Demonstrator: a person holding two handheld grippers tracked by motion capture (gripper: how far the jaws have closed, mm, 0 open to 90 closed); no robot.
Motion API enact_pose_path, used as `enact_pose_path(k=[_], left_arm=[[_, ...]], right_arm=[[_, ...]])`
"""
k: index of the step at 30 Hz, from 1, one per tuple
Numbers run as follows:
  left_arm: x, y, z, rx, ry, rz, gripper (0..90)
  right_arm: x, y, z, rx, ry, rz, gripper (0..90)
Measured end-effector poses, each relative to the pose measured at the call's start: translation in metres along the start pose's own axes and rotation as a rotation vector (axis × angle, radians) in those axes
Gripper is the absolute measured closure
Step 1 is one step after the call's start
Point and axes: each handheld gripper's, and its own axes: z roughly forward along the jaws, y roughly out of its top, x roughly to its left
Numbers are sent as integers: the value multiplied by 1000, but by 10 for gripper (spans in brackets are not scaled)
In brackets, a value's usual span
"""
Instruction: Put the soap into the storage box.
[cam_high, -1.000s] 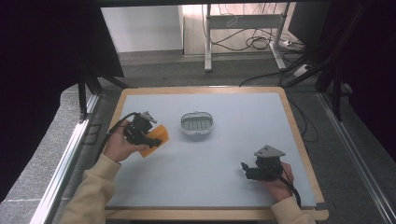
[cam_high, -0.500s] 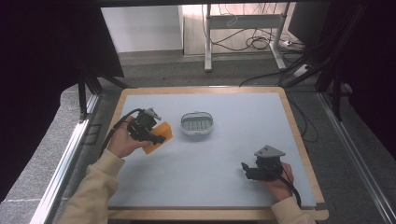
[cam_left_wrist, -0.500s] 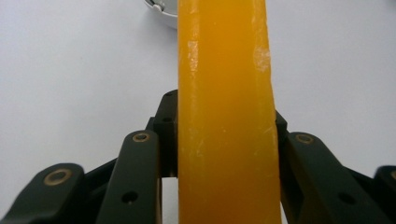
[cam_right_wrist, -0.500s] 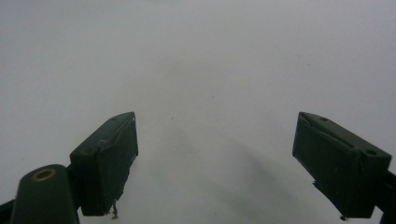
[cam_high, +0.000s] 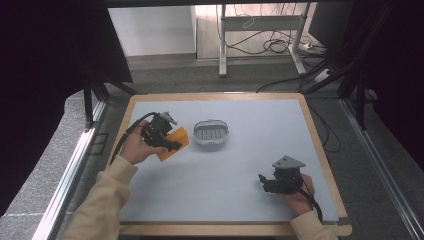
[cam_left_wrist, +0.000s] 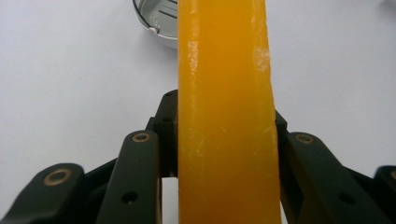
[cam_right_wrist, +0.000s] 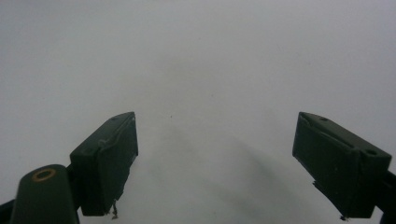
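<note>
My left gripper (cam_high: 170, 144) is shut on an orange soap-like bar (cam_high: 175, 143), held above the left part of the pale mat. In the left gripper view the orange bar (cam_left_wrist: 224, 116) stands edge-on between the two black jaws, which press it from both sides. A small grey slotted dish (cam_high: 210, 132) sits just right of the bar, and its rim (cam_left_wrist: 156, 25) peeks out at the top of that view. My right gripper (cam_high: 263, 182) rests near the front right of the mat. Its fingers (cam_right_wrist: 109, 163) stand wide apart with nothing between them.
The pale mat (cam_high: 250, 150) lies on a wooden-edged table (cam_high: 320, 150). Metal rails run along the left and right sides. Beyond the far edge are a floor, table legs and cables (cam_high: 280, 45).
My left hand has carried the orange bar up and to the right, closer to the grey dish. The right gripper has stayed put.
</note>
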Motion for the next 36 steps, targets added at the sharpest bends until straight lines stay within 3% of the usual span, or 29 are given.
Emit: enact_pose_path(k=[16, 36], left_arm=[[1, 21, 10, 1, -15, 63, 618], [5, 39, 16, 14, -2, 75, 618]], right_arm=[[-1, 0, 0, 2, -2, -2, 145], [-1, -1, 1, 5, -2, -3, 145]])
